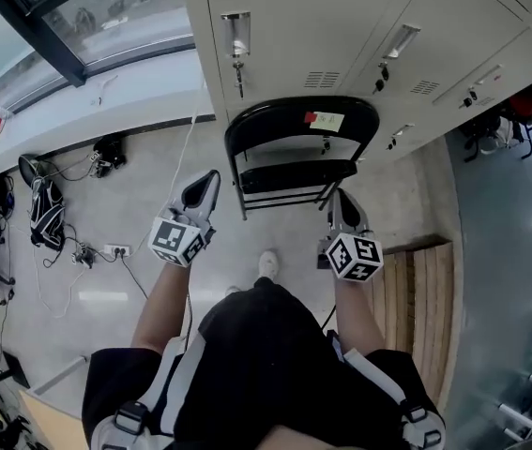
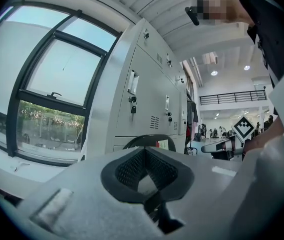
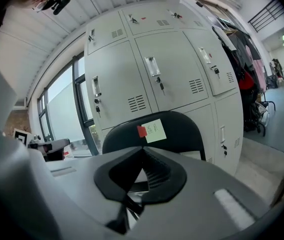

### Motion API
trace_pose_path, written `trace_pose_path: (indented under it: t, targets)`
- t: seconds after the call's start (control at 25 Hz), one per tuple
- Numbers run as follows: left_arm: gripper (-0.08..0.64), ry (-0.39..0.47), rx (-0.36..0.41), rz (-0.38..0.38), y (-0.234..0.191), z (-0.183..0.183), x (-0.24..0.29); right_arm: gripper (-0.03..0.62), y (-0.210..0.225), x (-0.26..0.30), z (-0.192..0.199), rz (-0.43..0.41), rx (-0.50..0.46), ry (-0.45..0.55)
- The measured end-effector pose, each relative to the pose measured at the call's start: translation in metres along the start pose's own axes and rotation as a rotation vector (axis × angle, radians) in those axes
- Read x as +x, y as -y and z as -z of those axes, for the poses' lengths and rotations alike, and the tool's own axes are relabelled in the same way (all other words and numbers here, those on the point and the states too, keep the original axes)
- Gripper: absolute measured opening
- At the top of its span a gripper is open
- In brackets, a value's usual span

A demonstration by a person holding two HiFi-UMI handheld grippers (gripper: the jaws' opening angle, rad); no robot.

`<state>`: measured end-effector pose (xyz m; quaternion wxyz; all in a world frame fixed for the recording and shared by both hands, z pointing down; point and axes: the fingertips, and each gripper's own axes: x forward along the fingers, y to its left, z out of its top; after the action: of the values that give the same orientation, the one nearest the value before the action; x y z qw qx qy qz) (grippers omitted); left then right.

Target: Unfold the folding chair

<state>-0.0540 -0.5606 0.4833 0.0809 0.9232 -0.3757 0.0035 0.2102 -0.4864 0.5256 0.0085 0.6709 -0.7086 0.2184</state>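
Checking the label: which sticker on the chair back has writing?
The pale yellow note on the chair; the small red tab left of it shows no writing.

black clothes (image 1: 266,364) at lower centre, white straps (image 1: 167,392) with black buckles below, white shoe (image 1: 267,262) mid-frame; grey left gripper (image 1: 209,178) and right gripper (image 1: 341,197) with checkered cubes (image 1: 179,240).
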Motion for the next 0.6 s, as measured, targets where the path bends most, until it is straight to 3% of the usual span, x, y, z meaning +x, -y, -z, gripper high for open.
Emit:
trace_pose_path:
  t: [0.16, 0.28, 0.44, 0.6]
  targets:
    - [0.070, -0.015, -0.043, -0.019, -0.011, 0.000, 0.035, 0.005, 0.012, 0.022, -0.002, -0.025, 0.020, -0.022]
    - [0.113, -0.032, -0.027, -0.022, -0.014, -0.001, 0.056, 0.005, 0.014, 0.037, -0.009, -0.042, 0.005, -0.036]
    - [0.173, -0.103, -0.043, -0.004, -0.026, 0.017, 0.078, 0.005, 0.008, 0.045, -0.026, -0.057, -0.042, -0.020]
    - [0.207, -0.187, -0.030, 0.002, -0.044, 0.038, 0.096, 0.005, 0.016, 0.039, -0.033, -0.007, -0.047, -0.006]
